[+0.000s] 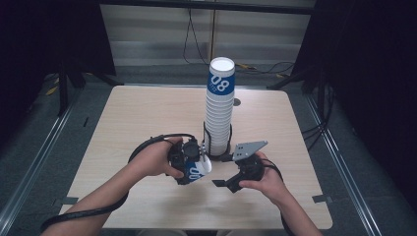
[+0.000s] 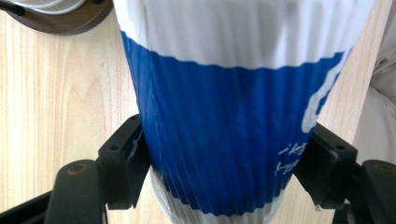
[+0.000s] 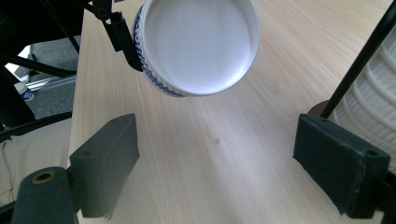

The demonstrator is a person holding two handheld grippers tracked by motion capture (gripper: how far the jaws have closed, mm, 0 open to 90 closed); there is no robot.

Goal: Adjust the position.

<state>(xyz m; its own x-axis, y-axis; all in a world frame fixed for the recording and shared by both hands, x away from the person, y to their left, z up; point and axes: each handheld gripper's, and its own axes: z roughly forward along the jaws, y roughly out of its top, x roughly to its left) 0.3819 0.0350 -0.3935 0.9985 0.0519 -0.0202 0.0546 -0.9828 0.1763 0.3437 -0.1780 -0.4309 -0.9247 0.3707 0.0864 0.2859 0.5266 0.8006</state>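
Note:
A tall stack of white ribbed paper cups (image 1: 220,108) stands in a black wire holder (image 1: 218,143) at the table's middle; the top cup has a blue band with "08". My left gripper (image 1: 189,164) is just left of the stack's foot, shut on a single blue-and-white cup (image 1: 197,170) that lies tilted, white end pointing right. In the left gripper view both pads (image 2: 123,163) press the blue cup (image 2: 233,116). My right gripper (image 1: 223,170) is open, right of the held cup. In its own view the right gripper (image 3: 219,163) faces the cup's round white end (image 3: 198,44).
The light wooden table (image 1: 147,113) has rounded corners and dark floor rails on both sides. The stack's ribbed side (image 3: 373,107) and a black holder rod (image 3: 359,60) stand close beside the right gripper's jaw. Cables trail from both grippers along the forearms.

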